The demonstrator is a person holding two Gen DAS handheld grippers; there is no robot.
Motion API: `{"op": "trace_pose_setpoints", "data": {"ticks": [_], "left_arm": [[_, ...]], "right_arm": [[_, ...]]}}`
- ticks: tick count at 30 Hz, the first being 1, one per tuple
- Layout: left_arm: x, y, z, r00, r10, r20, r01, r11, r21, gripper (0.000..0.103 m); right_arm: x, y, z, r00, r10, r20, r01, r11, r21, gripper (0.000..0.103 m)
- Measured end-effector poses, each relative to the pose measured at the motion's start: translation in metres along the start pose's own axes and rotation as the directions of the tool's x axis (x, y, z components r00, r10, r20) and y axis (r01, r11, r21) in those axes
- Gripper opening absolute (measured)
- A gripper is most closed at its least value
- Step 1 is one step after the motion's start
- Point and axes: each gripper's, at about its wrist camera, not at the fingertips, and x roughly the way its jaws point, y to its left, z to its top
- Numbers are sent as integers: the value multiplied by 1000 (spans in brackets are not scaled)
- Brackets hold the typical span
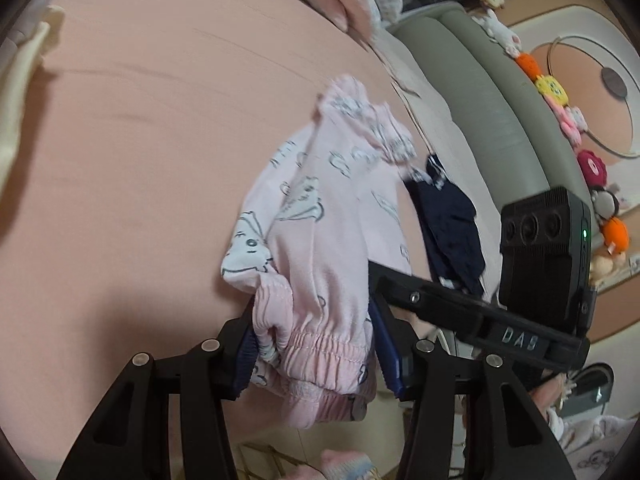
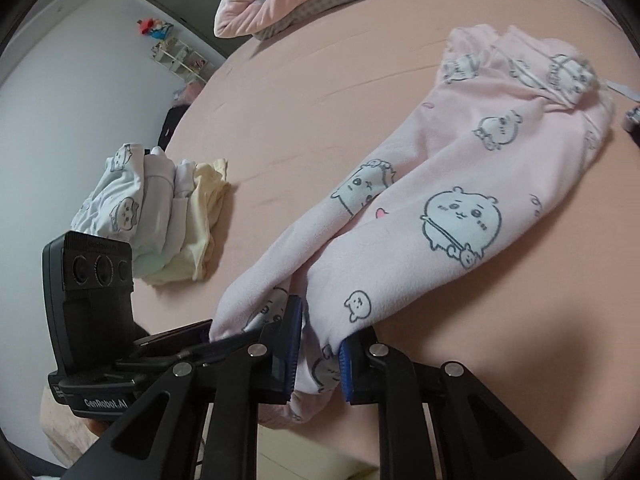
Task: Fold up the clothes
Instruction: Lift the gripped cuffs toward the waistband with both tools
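Claws tilted down over bed [image 2: 304,92]: left claw [image 1: 312,348] and right claw [image 2: 318,354] grip pink pants [image 2: 460,184] (waistband end).

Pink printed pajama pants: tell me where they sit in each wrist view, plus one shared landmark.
Left wrist view: pink printed pajama pants at centre, running down into the left tool.
Right wrist view: pants centre-right, running down into the right tool.
Shared landmark: peach bedsheet.

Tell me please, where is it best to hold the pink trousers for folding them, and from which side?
Best at the waistband end of the pink trousers, coming from the near bed edge. The left gripper already clamps the gathered elastic, the right gripper the fabric beside it; the legs trail away flat across the bed.
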Motion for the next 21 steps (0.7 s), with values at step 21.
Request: {"op": "trace_pose_setpoints", "data": {"ticks": [21], "left_arm": [[64,-80,-27,989,-22,-149,46,986,157,47]], "right_arm": [[-72,-58,-41,1000,-22,-5,23,997,68,15]]}}
